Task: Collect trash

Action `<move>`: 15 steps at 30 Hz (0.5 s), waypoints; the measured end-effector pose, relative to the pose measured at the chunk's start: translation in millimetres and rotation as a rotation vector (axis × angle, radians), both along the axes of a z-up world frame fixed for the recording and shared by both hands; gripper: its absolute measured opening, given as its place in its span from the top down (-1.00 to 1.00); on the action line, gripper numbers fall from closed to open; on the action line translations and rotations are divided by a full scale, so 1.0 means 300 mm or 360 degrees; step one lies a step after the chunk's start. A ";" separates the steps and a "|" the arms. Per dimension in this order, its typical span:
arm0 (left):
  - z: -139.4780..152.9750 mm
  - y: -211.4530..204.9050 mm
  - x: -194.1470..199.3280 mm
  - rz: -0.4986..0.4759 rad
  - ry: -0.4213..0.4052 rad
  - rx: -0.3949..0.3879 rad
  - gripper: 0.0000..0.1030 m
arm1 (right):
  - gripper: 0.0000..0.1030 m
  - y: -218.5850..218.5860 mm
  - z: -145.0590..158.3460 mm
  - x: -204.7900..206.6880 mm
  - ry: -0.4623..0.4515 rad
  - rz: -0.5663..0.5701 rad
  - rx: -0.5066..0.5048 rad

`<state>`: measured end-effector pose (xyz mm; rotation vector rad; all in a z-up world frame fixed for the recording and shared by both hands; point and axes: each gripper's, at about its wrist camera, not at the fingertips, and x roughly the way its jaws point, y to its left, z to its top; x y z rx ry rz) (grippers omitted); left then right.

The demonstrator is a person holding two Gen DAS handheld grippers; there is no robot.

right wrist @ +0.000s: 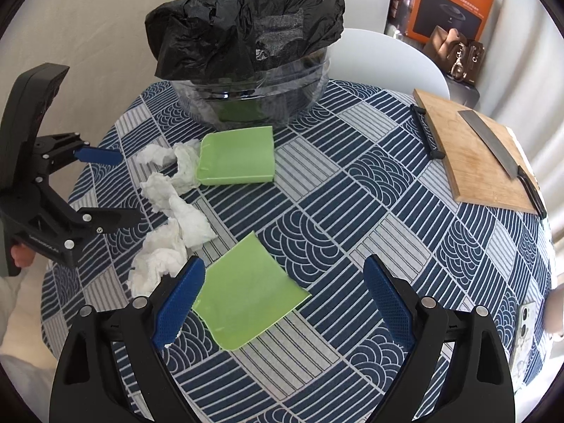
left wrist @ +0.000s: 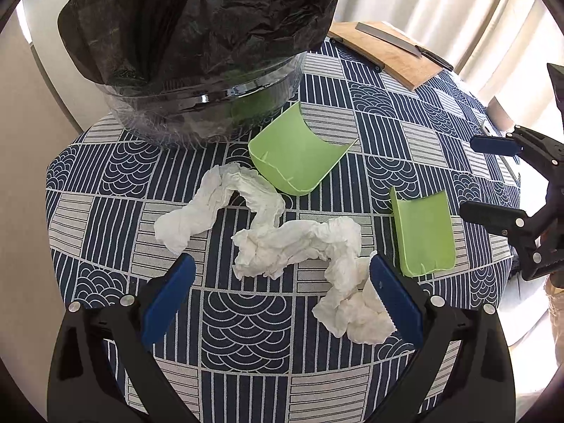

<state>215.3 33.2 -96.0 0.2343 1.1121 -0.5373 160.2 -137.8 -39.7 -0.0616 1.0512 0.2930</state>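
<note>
A clear bin lined with a black bag (left wrist: pixel 197 46) (right wrist: pixel 246 35) stands at the table's far side. Two crumpled white tissues (left wrist: pixel 218 208) (left wrist: pixel 317 246) (right wrist: pixel 176 208) lie on the patterned cloth. Two green box pieces lie nearby: one by the bin (left wrist: pixel 296 151) (right wrist: pixel 236 157), one closer (left wrist: pixel 423 232) (right wrist: pixel 246 296). My left gripper (left wrist: pixel 282 292) (right wrist: pixel 116 187) is open, just above the near tissue. My right gripper (right wrist: pixel 282 299) (left wrist: pixel 490 176) is open over the nearer green piece.
A wooden cutting board (right wrist: pixel 476 155) (left wrist: pixel 384 53) with a knife (right wrist: pixel 500 155) lies at the table's right side. A phone (right wrist: pixel 525 331) lies near the right edge. A white chair (right wrist: pixel 384 56) and an orange box (right wrist: pixel 451 0) stand behind the table.
</note>
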 end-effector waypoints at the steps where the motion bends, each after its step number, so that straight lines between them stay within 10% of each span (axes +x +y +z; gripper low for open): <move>1: -0.004 -0.005 -0.001 -0.0007 0.0004 0.0001 -0.88 | -0.68 0.001 -0.010 -0.005 0.0015 0.0008 0.0008; 15: -0.072 -0.055 0.066 -0.0094 0.0094 0.0056 -0.88 | -0.68 0.029 -0.148 -0.073 0.0175 0.0091 0.0041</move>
